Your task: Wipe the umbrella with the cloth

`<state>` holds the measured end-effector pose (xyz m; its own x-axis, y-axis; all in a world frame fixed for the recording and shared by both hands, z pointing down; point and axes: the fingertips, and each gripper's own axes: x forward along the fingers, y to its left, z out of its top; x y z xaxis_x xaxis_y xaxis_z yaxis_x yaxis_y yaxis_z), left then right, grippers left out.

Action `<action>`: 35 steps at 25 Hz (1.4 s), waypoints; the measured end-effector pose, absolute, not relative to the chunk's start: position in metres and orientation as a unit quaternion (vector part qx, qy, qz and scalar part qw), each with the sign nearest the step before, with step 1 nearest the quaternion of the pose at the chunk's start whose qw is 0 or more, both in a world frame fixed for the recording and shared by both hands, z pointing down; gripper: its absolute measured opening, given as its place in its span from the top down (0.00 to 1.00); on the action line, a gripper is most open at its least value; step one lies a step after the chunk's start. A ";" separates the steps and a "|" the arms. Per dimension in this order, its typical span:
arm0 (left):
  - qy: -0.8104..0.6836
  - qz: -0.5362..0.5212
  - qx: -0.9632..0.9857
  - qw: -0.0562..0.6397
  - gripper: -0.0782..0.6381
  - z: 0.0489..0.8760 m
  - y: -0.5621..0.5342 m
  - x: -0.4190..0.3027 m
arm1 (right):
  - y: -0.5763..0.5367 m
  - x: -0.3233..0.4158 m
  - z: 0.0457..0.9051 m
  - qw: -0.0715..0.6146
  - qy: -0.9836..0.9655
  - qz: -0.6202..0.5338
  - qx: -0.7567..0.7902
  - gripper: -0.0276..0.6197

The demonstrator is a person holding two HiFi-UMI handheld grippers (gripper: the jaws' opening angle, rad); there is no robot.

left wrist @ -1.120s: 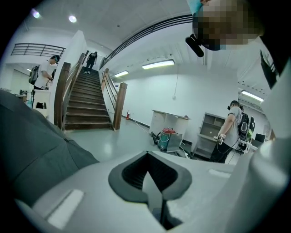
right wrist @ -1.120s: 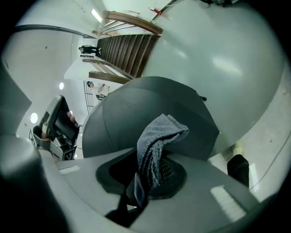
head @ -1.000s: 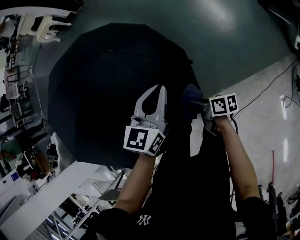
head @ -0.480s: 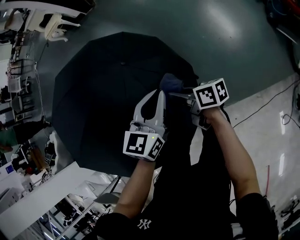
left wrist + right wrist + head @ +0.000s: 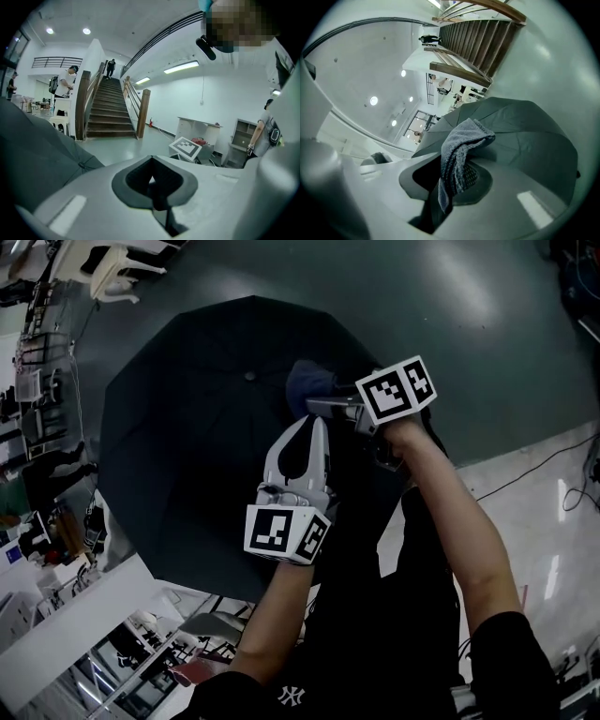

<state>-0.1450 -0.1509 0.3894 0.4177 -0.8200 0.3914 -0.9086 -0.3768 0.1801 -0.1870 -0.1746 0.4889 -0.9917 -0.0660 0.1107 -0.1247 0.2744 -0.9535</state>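
Floor: bare and open far and right of the canopy; cluttered shelving crowds the left edge.
Umbrella: open, canopy up, rim close to the left clutter.
Left claw: pressed together, empty, above the canopy's near right.
Right claw: pinching the cloth.
Cloth: bunched at that claw's tips, over the canopy, just right of its centre.

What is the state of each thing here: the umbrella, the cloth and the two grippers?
umbrella: open, canopy spread out.
cloth: bunched, clamped in a gripper, held over the canopy.
left gripper: shut, nothing in it.
right gripper: shut on the cloth.
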 end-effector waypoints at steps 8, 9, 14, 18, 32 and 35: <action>-0.533 0.127 0.814 0.194 0.89 0.414 -0.165 -0.136 | -0.198 -0.205 0.535 0.044 -0.786 0.616 0.037 0.83; -0.533 0.128 0.814 0.195 0.89 0.418 -0.165 -0.135 | -0.198 -0.205 0.541 0.045 -0.784 0.618 0.037 0.83; -0.528 0.133 0.814 0.203 0.89 0.433 -0.159 -0.120 | -0.193 -0.187 0.568 0.053 -0.774 0.630 0.045 0.83; -0.521 0.135 0.816 0.210 0.89 0.442 -0.155 -0.105 | -0.191 -0.169 0.584 0.055 -0.767 0.637 0.054 0.83; -0.498 0.142 0.826 0.225 0.89 0.482 -0.152 -0.057 | -0.164 -0.106 0.653 0.049 -0.739 0.668 0.079 0.83; -0.492 0.145 0.827 0.230 0.89 0.494 -0.150 -0.050 | -0.155 -0.096 0.673 0.043 -0.728 0.678 0.085 0.83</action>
